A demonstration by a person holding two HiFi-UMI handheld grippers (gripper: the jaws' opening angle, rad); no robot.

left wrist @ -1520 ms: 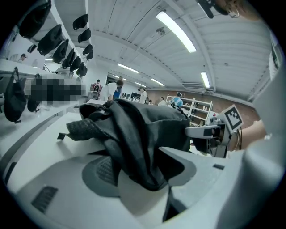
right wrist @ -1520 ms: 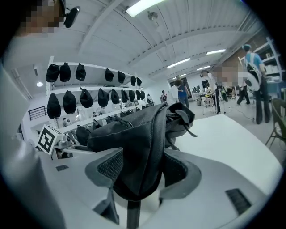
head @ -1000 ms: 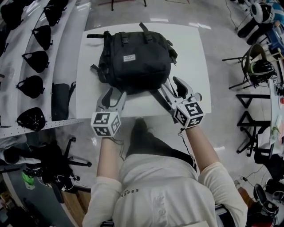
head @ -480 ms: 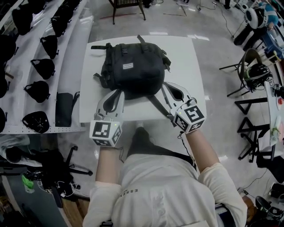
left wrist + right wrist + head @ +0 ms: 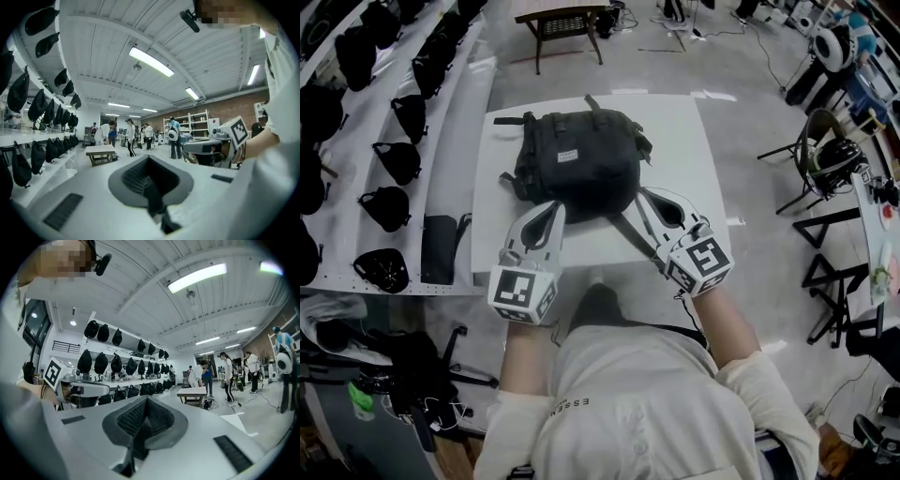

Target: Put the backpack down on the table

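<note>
The black backpack point(image 5: 581, 164) lies flat on the white table point(image 5: 698, 169), its shoulder straps point(image 5: 628, 232) trailing toward the near edge. My left gripper point(image 5: 553, 208) hovers over the bag's near left corner. My right gripper point(image 5: 661, 195) hovers over its near right corner, above the straps. Both point level across the room, so in the gripper views the backpack is hidden. Both pairs of jaws have just been closing and now meet, with nothing between them. In the left gripper view the right gripper point(image 5: 206, 146) shows alongside.
White shelves with several black bags point(image 5: 394, 122) run along the left, with a black pouch point(image 5: 439, 248) on the lower shelf. A wooden bench point(image 5: 567, 19) stands beyond the table. Stands and gear point(image 5: 825, 159) crowd the right. People point(image 5: 133, 136) walk far off.
Both grippers' jaws stood wide beside the backpack's near edge and have come together. Both grippers have lifted off the table. The backpack stays on the table.
</note>
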